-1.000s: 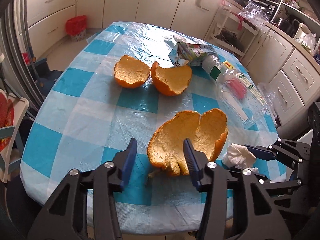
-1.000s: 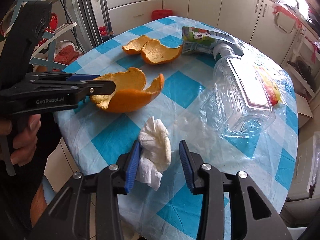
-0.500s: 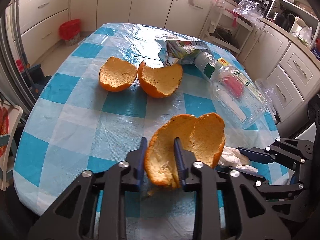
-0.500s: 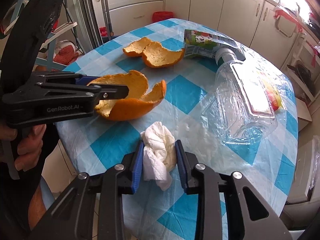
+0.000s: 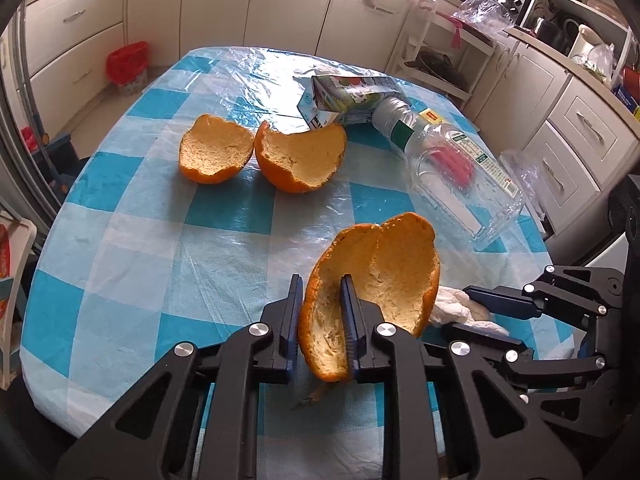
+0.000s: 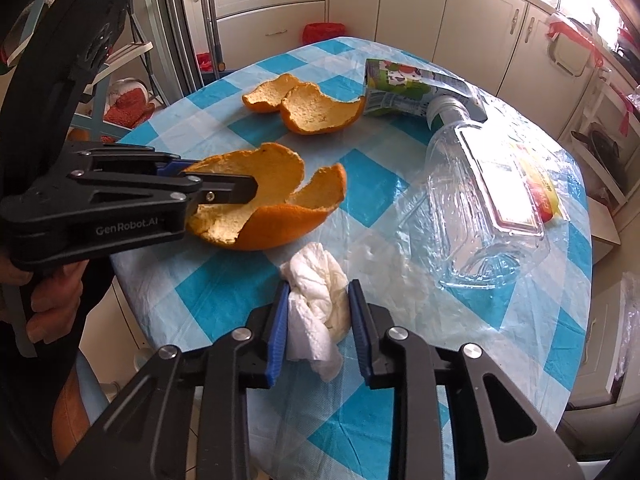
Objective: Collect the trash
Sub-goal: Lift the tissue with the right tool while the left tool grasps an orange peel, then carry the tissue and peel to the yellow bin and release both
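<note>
Over on the far left of the right wrist view a person's hand (image 6: pixel 48 292) grips the handle of the left tongs (image 5: pixel 320 312), and those tongs have just been closing on the near wall of the big orange peel (image 5: pixel 372 280); one blue pad sits on the orange outside, the other on the pale pith inside, so the peel is pinched between them at the near edge of the bench (image 5: pixel 132 240), which wears a blue and white checked cloth under clear plastic. Whether the peel is off the cloth yet is hard to tell. Further back on the bench, two more peel halves (image 5: pixel 260 156) lie cup side up, touching each other, well apart from the held one. Right of those, a flattened juice carton (image 5: pixel 348 98) lies on its side, and the neck of a clear plastic bottle (image 5: pixel 456 176) butts up against it, the bottle lying flat and pointing toward the right edge of the cloth. Next along, just right of the big peel, sits the crumpled white tissue (image 6: pixel 316 304). The right tongs (image 6: pixel 318 320) have also just been closing, and the tissue is squeezed between their blue pads, both sides pressing into it, with a loose flap hanging out toward the camera. Way in the back left, a red bin (image 5: pixel 128 66) stands on the floor against the cream cabinets.
</note>
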Tool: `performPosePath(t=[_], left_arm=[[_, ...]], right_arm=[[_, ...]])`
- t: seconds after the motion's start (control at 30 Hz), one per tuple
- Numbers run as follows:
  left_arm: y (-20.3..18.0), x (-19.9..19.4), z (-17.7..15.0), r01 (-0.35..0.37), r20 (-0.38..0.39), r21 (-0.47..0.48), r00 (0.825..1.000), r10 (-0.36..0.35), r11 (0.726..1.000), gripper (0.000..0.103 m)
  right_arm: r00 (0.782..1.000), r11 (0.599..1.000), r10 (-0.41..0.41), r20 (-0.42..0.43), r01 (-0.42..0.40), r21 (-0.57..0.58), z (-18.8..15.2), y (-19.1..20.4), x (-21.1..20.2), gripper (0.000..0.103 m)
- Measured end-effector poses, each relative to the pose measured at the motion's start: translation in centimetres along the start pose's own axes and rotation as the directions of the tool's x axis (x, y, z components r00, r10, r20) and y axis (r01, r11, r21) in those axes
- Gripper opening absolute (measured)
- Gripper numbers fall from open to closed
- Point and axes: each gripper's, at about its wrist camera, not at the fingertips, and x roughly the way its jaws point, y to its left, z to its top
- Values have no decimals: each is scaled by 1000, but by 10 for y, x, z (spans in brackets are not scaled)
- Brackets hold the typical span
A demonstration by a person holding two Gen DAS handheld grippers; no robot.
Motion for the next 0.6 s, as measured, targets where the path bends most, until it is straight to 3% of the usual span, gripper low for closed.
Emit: performPosePath(t=[0.6], left_arm=[[8, -57, 6, 17, 116, -19, 993, -15, 1000, 9]], right_arm=[[995, 995, 64, 75, -69, 73, -7, -11, -36, 23]])
